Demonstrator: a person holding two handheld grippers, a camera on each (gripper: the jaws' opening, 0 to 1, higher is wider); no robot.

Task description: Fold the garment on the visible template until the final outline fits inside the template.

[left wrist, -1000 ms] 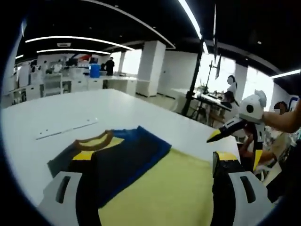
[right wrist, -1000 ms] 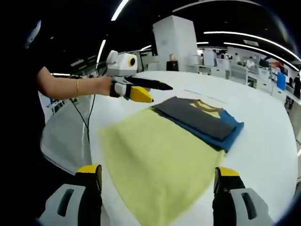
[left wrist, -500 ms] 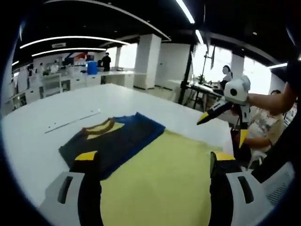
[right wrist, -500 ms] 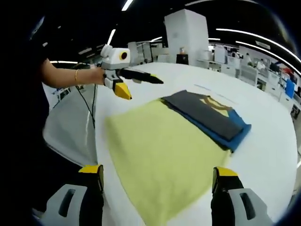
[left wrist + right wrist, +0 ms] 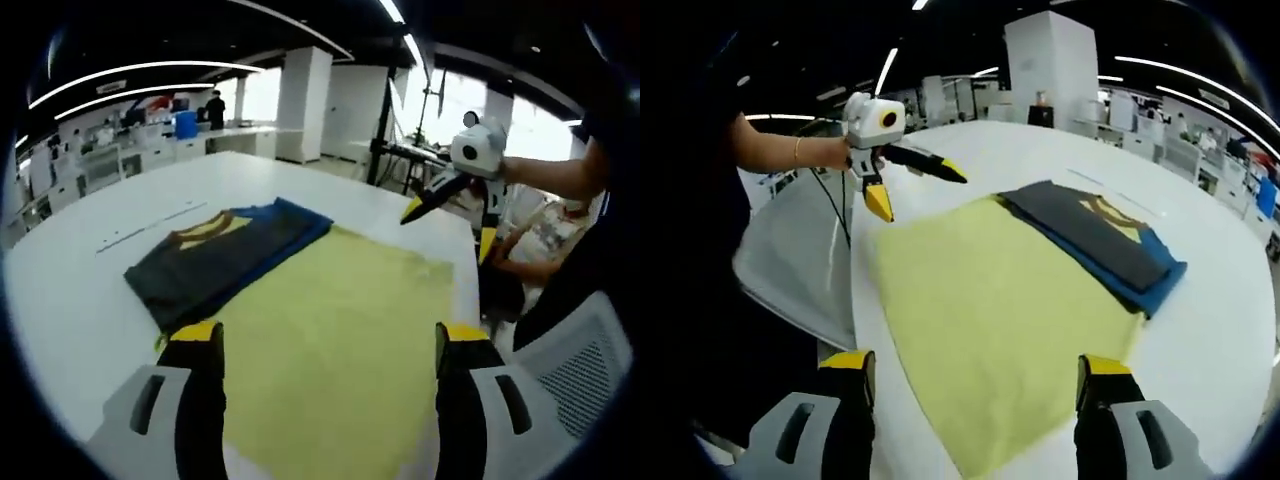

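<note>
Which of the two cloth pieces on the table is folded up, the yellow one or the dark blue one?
The dark blue garment with the yellow collar is folded into a layered stack; the yellow sheet beside it lies spread flat on the white table.

Garment folded, lying at template edge.
Dark grey and blue garment [image 5: 222, 258], yellow collar panel visible, lies flat and folded, overlapping one edge of the flat yellow rectangular template [image 5: 345, 330] on the white desk [image 5: 70, 270].
</note>
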